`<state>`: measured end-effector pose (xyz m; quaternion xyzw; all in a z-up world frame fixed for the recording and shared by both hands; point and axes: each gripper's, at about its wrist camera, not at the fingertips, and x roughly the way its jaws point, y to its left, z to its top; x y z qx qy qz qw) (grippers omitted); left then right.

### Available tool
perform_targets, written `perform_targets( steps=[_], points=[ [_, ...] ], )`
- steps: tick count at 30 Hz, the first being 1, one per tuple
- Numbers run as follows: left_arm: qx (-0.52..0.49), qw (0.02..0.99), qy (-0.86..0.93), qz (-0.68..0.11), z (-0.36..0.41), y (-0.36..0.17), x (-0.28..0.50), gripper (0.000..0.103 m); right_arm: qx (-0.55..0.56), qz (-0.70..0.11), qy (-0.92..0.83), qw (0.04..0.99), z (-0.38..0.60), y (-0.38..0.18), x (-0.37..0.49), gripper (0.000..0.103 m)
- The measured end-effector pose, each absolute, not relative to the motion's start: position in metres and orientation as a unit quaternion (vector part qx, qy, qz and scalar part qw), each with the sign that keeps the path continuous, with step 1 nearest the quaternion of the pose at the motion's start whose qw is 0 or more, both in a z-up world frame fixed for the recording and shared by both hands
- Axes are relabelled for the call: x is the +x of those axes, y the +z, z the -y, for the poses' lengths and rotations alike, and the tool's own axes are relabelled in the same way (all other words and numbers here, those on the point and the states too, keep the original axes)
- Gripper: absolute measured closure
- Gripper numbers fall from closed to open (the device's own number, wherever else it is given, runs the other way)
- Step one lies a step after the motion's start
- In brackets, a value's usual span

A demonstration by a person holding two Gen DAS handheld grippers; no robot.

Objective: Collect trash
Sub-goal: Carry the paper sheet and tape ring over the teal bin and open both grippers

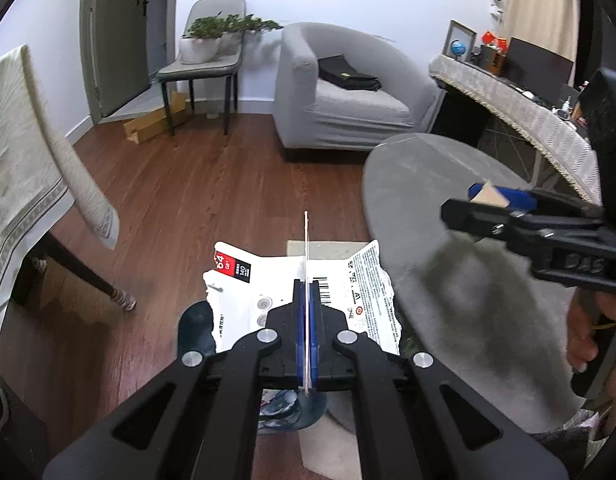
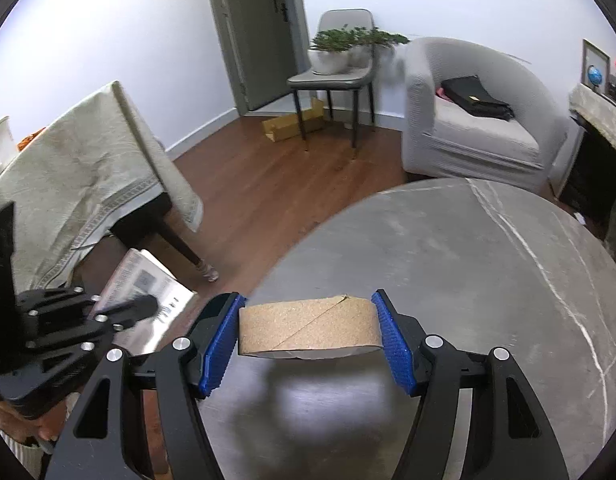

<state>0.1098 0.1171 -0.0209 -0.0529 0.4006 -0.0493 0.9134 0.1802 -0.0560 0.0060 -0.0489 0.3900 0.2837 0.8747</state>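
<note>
Left tool (image 1: 306, 300): the jaws are nearly closed, and the blue pads (image 1: 299, 320) clamp a thin card (image 1: 306, 264) that is seen edge-on. The card stands upright between the pads and projects forward beyond the tips. Below the tool lies a torn white wrapper (image 1: 364, 300) with a barcode and red and black print. The view does not show whether the wrapper touches the card. The tool hangs over the wood floor (image 1: 211, 192), just left of the round grey counter (image 1: 448, 208). Part of a dark bin (image 1: 193, 328) shows under the wrapper.

Right tool (image 2: 308, 328): the jaws are spread to a medium width, and the blue pads (image 2: 221, 348) press on both ends of a brown cardboard roll (image 2: 308, 330). The roll is flattened into an oval and lies crosswise between the pads, with a diagonal seam across its face. It is held above the near edge of the counter (image 2: 468, 260); a soft shadow falls on the counter below it.

In the right wrist view, the left tool (image 2: 147, 304) appears at the lower left, blurred, with the wrapper (image 2: 143, 284) in front of it. In the left wrist view, the right tool (image 1: 456, 210) enters from the right, with the roll (image 1: 488, 194) at its tips.

Surroundings: a cloth-covered table (image 1: 23, 184) stands at the left. A grey armchair (image 1: 348, 92) carries a black bag (image 1: 348, 74). A chair (image 1: 203, 64) holds a potted plant (image 1: 211, 36).
</note>
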Motion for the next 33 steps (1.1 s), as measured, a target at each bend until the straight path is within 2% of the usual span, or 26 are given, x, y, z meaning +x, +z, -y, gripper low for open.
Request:
perform_targets(
  steps=[25, 28, 30, 33],
  points=[
    [-0.070, 0.858, -0.009, -0.508, -0.189, -0.133, 0.113, 0.098, -0.056, -0.390, 0.348, 0.851, -0.036, 0.002, 0.175, 0.037],
    [-0.074, 0.854, -0.008, -0.515, -0.197, -0.139, 0.112, 0.091, -0.058, -0.390, 0.351, 0.849, -0.044, 0.001, 0.175, 0.037],
    [-0.070, 0.856, 0.001, -0.512, -0.202, -0.137, 0.109, 0.066, -0.059, -0.391, 0.353, 0.848, -0.050, -0.001, 0.174, 0.037],
    [-0.073, 0.863, 0.007, -0.499, -0.214, -0.126, 0.103, 0.061, -0.063, -0.393, 0.356, 0.846, -0.061, -0.004, 0.174, 0.037]
  ],
)
